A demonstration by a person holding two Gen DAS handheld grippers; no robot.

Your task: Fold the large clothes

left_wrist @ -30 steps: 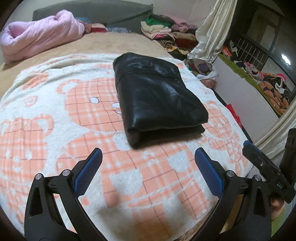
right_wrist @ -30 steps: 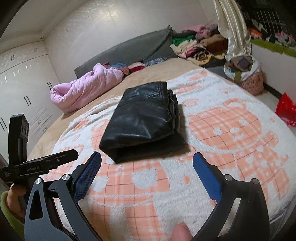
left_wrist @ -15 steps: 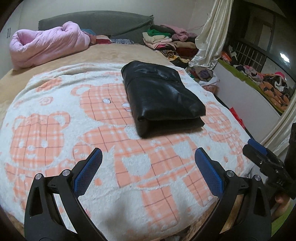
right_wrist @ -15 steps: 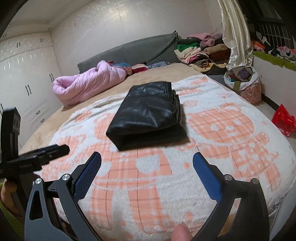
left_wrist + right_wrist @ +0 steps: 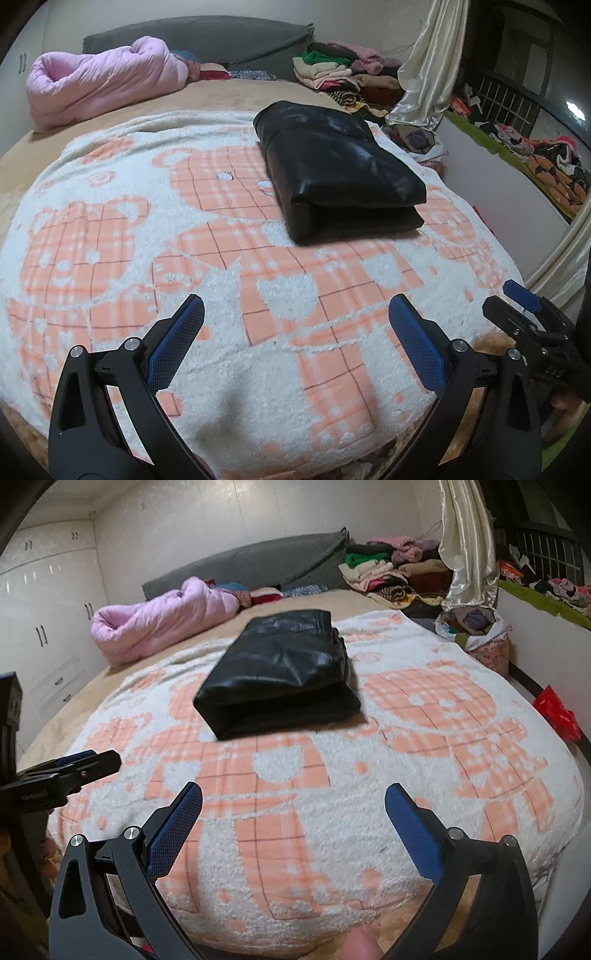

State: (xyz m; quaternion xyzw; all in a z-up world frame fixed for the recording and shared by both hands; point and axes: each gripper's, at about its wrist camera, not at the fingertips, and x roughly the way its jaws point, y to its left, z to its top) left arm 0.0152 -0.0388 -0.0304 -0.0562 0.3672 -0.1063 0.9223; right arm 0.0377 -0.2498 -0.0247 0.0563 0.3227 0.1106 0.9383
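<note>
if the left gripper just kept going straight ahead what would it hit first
Probably the fluffy white blanket with orange plaid bears, just past the open left gripper. If it skimmed above that, the folded black leather garment lies further on, slightly right of centre. Depth is uncertain.

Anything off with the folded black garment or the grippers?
Nothing stands out. The black garment lies folded flat on the bear blanket, bottom layer peeking out slightly at the near edge. Left gripper and right gripper are open, clear of it.
</note>
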